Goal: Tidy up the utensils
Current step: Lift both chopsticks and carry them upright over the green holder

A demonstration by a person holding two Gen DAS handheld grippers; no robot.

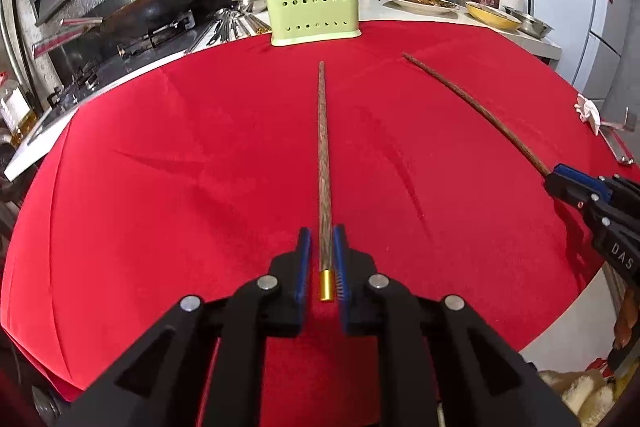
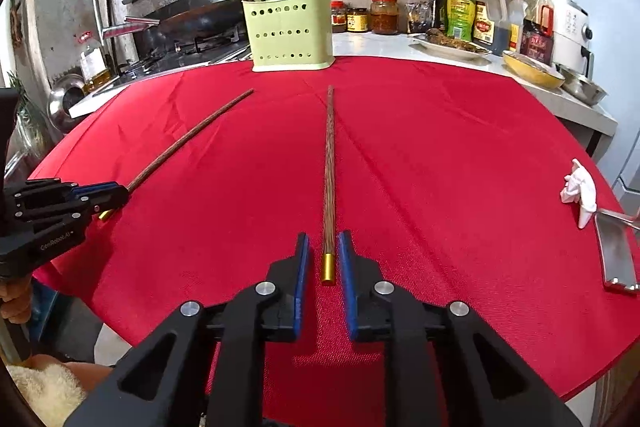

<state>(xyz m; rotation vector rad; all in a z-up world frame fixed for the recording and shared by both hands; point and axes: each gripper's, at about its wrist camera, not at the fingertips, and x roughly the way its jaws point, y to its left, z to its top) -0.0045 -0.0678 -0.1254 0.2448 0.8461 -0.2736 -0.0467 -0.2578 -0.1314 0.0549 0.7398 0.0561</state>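
Note:
Two brown wooden chopsticks with gold end caps lie on the red tablecloth (image 1: 180, 147). My left gripper (image 1: 322, 239) straddles the gold-capped end of one chopstick (image 1: 323, 147); its blue pads sit close on either side with small gaps showing. My right gripper (image 2: 323, 243) straddles the end of the other chopstick (image 2: 329, 167) the same way, with gaps on both sides. Each gripper shows in the other's view: the right one (image 1: 556, 179), the left one (image 2: 116, 193). A pale green perforated holder (image 1: 314, 1) with several chopsticks stands at the cloth's far edge, also in the right wrist view (image 2: 290, 31).
A stove with a wok (image 1: 160, 3) is at the back left. Sauce bottles (image 2: 460, 11), a plate of food (image 2: 448, 47), a yellow bowl (image 2: 532, 67) and a white appliance (image 2: 570, 31) line the counter behind. A crumpled tissue (image 2: 580, 187) and a metal tray (image 2: 618, 255) lie at the right.

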